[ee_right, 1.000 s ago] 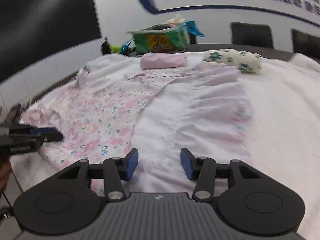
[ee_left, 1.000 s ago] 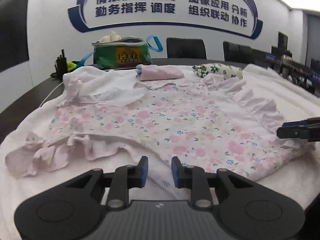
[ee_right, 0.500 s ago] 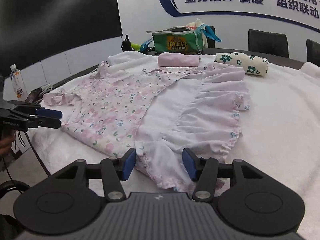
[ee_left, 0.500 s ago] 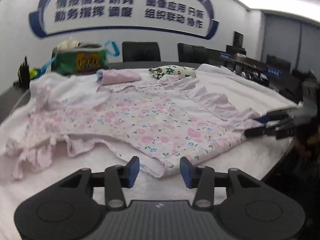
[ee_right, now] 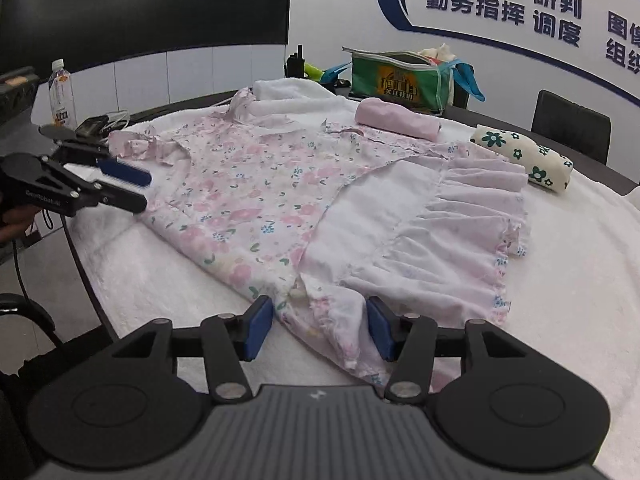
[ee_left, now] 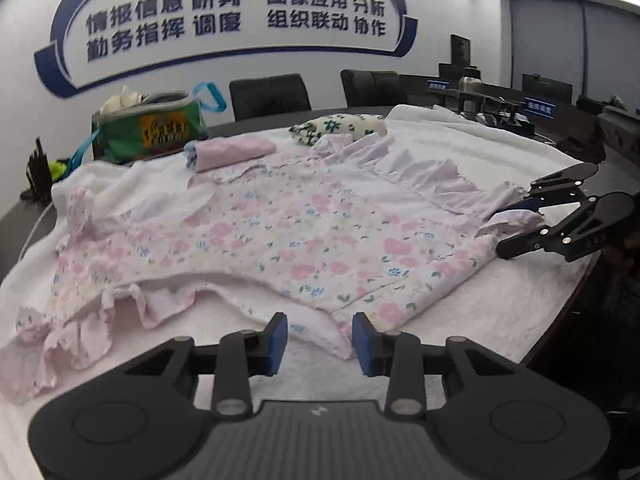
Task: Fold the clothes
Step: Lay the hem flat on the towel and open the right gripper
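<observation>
The floral dress (ee_left: pixel 280 236) lies spread on the towel-covered table (ee_left: pixel 500 312), partly folded. Both the left gripper (ee_left: pixel 319 338) and right gripper (ee_right: pixel 320 322) hold their fingers wide apart, gripping nothing, at its near hem. Closing there may pinch only one layer, or catch the towel too, dragging the fold askew.

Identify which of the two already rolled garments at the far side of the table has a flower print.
The cream roll with dark green flowers, right of the plain pink roll, which has no print and lies nearer the green bag.

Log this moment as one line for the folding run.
task: fold clothes | left hand-held gripper: open, at floral dress hem | right hand-held gripper: open, at hem | nothing gripped
</observation>
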Available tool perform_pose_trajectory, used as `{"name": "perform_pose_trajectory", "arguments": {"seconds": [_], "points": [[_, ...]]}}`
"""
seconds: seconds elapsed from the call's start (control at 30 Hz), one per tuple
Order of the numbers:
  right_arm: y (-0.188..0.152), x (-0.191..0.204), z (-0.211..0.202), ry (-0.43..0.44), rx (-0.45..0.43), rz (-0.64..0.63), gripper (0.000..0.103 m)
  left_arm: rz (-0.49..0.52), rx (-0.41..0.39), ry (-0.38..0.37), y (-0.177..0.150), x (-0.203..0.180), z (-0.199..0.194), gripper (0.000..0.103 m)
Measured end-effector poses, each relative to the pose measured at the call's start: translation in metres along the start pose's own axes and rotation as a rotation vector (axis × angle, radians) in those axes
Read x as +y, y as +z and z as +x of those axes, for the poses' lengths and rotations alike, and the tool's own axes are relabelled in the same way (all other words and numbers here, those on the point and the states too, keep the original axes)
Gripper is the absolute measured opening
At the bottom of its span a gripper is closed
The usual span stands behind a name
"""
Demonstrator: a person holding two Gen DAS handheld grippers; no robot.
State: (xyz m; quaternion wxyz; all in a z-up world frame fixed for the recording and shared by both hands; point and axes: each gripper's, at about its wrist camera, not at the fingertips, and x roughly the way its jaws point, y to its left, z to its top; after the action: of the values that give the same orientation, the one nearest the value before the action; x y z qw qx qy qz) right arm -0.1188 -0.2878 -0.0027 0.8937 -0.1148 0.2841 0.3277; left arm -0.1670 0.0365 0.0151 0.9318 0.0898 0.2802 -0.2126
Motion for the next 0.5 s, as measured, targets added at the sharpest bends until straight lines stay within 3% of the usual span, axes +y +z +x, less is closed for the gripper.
{"name": "perform_pose_trajectory", "arguments": {"seconds": [0.13, 0.3, 0.4, 0.47, 0.5], "points": [[0.002, -0.002, -0.002, 0.007, 0.005, -0.011, 0.052, 0.024, -0.031, -0.034, 0.001, 0.004, -0.007, 0.034], [0.001, -0.002, -0.009, 0.032, 0.000, -0.034, 0.052, 0.070, -0.002, -0.117, 0.004, 0.000, -0.004, 0.039], [-0.005, -0.007, -0.016, 0.044, 0.000, -0.018, 0.052, 0.101, 0.031, -0.104, 0.004, -0.005, 0.003, 0.037], [-0.008, -0.011, -0.018, 0.044, 0.005, -0.012, 0.051, 0.115, 0.054, -0.103, 0.004, -0.007, 0.008, 0.015], [-0.010, -0.013, -0.019, 0.042, 0.007, -0.008, 0.051, 0.113, 0.063, -0.108, 0.005, -0.006, 0.010, 0.013]]}}
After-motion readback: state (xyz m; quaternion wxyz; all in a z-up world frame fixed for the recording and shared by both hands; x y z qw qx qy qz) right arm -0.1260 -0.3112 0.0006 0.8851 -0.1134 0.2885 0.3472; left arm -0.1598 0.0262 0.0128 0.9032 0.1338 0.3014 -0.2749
